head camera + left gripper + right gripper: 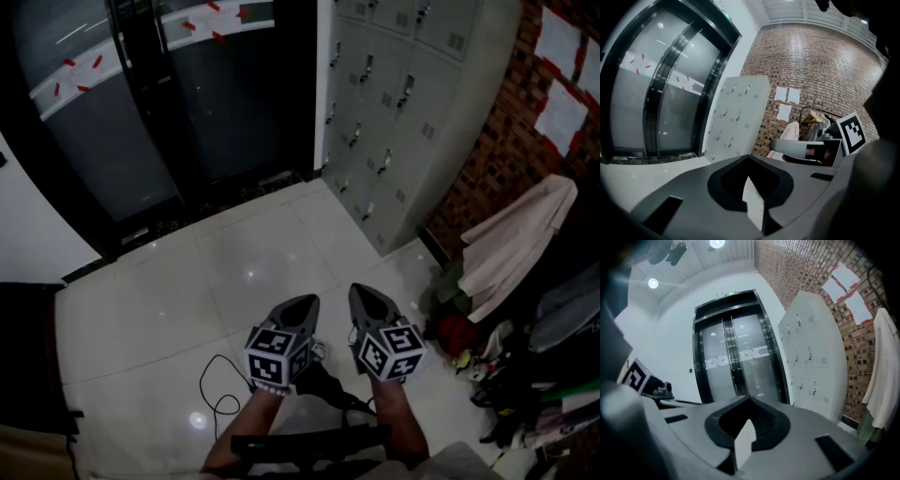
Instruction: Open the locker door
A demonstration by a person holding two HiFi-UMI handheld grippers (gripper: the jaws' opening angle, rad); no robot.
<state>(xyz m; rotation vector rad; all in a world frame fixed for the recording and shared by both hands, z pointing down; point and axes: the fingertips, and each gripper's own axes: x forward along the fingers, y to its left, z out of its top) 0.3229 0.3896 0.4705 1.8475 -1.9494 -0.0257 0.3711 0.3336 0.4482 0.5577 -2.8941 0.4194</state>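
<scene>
A: Status of the tongs?

B: Left tongs (299, 303) closed, tips meeting, nothing between them. Same in the left gripper view (749, 157). Right tongs (367, 292) also closed tight and empty, confirmed in the right gripper view (749, 399). Both are held side by side, low in the head view, above the floor (253, 262), pointing fwd.

A: Locker position?

B: Locker (403, 103) is a grey multi-door unit standing upper right, ahead of the tongs and well apart from them. No contact. It shows ahead, left of centre, in the left gripper view (736, 117) and to the right in the right gripper view (811, 362). All doors that can be seen look shut; handles are too small for detail.

A: Surroundings?

B: Dark double doors (141, 94) with red tape marks, just left of the locker. Brick wall (506, 141) to the right of it, with paper sheets (561, 84) pinned up. A pale coat (516, 244) hangs near the locker's right end, with clutter below. Black cable (217, 384) lies looped on the floor, left of the left tongs.
</scene>
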